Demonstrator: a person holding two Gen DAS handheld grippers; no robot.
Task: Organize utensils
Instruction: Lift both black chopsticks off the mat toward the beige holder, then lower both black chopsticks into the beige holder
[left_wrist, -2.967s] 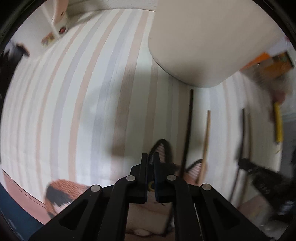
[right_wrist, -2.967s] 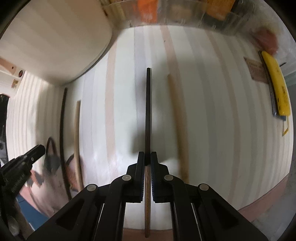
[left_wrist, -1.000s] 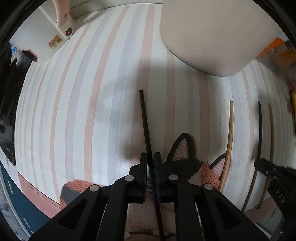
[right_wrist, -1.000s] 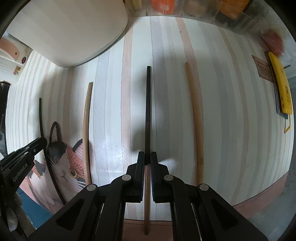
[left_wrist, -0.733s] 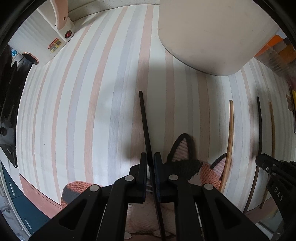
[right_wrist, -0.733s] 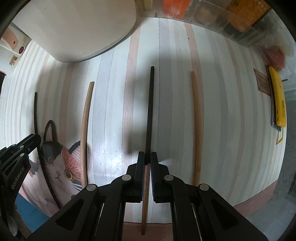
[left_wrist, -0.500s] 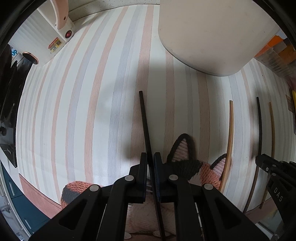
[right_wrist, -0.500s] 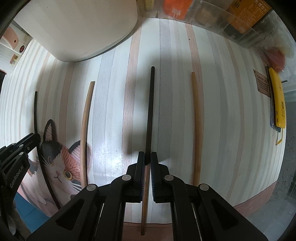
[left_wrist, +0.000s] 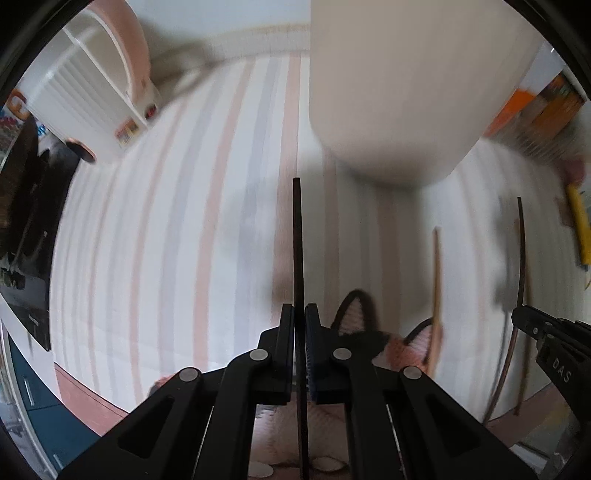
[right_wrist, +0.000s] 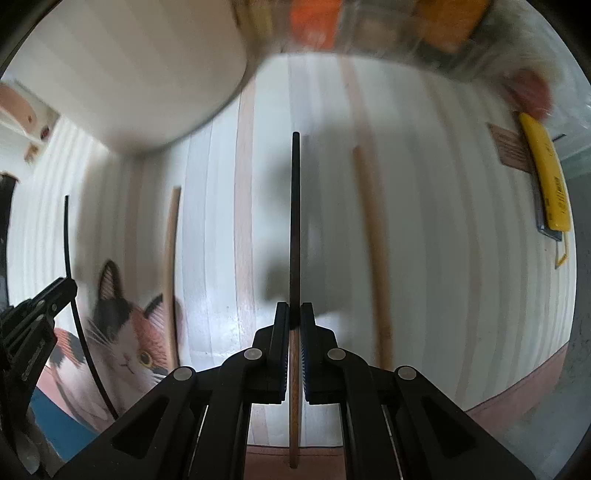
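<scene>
My left gripper (left_wrist: 300, 314) is shut on a thin black chopstick (left_wrist: 297, 236) that points straight ahead above the striped tablecloth (left_wrist: 166, 240). My right gripper (right_wrist: 294, 312) is shut on a dark chopstick with a brown handle end (right_wrist: 295, 206), also held above the cloth. A wooden chopstick (right_wrist: 373, 251) lies on the cloth right of it; another wooden chopstick (right_wrist: 170, 266) lies to its left, also in the left wrist view (left_wrist: 436, 280). The left gripper (right_wrist: 72, 286) and its black chopstick (right_wrist: 74, 295) show at the left edge.
A large white rounded container (left_wrist: 399, 92) stands ahead, also in the right wrist view (right_wrist: 122, 70). A cat-print mat (right_wrist: 125, 332) lies near the front edge. A yellow utility knife (right_wrist: 546, 177) lies far right. Orange packets (right_wrist: 314, 18) stand at the back. A white-pink appliance (left_wrist: 99, 85) stands far left.
Both grippers have lifted and tilted, so more of the back of the table shows. The black chopstick in the left gripper now points straight ahead. The frames are motion-blurred.
</scene>
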